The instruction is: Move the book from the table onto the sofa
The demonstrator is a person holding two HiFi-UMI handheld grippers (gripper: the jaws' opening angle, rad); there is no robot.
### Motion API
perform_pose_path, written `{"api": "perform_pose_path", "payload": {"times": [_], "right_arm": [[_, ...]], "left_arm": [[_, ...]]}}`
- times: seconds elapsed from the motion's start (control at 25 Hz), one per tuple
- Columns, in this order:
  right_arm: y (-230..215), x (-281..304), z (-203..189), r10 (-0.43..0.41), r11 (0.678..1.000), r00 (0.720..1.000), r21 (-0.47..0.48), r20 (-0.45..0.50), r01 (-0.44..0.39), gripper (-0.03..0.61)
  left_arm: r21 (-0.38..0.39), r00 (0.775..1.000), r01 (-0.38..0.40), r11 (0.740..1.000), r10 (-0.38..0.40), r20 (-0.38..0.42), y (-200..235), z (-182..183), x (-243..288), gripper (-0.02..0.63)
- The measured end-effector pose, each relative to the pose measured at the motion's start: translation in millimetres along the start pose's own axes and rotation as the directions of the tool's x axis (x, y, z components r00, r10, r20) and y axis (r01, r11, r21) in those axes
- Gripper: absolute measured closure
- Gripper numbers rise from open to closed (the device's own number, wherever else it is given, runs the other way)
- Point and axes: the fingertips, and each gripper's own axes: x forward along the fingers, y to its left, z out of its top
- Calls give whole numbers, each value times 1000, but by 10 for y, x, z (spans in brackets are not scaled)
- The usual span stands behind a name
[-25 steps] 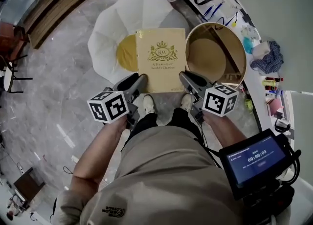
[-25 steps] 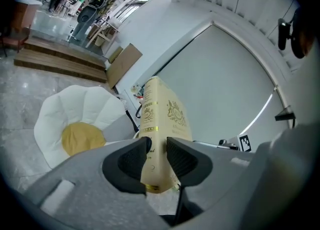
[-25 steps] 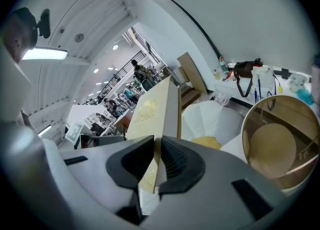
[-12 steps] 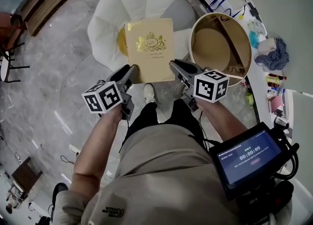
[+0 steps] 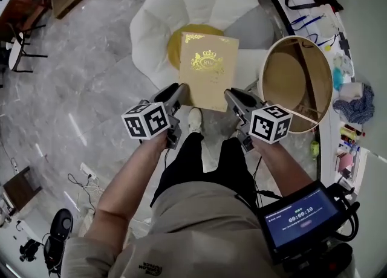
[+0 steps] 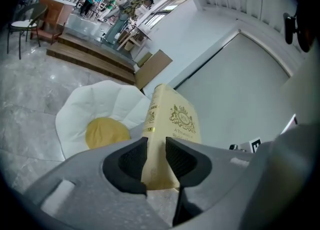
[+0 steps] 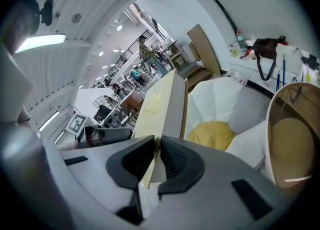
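Cream-and-gold hardcover book [image 5: 208, 71] sits at the upper middle of the head view, overlapping the round yellow cushion [image 5: 174, 44] of the white petal-shaped sofa [image 5: 158, 22]. The left gripper [image 5: 177, 92] is clamped on the book's lower left corner and the right gripper [image 5: 233, 96] pinches its lower right corner. A round wooden table [image 5: 295, 83] stands at right, just beside the sofa.
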Motion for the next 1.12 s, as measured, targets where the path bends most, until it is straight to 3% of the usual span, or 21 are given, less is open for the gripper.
{"api": "perform_pose_path", "payload": {"times": [0.32, 0.48, 0.8, 1.12], "right_arm": [[-704, 862, -130, -17, 1000, 999, -19, -33, 16, 540], [-1352, 1515, -402, -22, 1000, 999, 19, -34, 23, 543], [-2726, 2745, -1236, -16, 998, 998, 63, -68, 20, 543], [-3565, 3382, -1786, -23, 996, 990, 77, -136, 34, 541]], "left_arm": [[-117, 998, -60, 991, 56, -35, 973, -372, 824, 505], [-195, 997, -82, 977, 78, -28, 1599, -566, 1374, 505], [-184, 991, -125, 975, 112, -77, 2875, -1154, 2535, 505], [-203, 978, -173, 964, 144, -148, 3544, -1799, 3212, 505]]}}
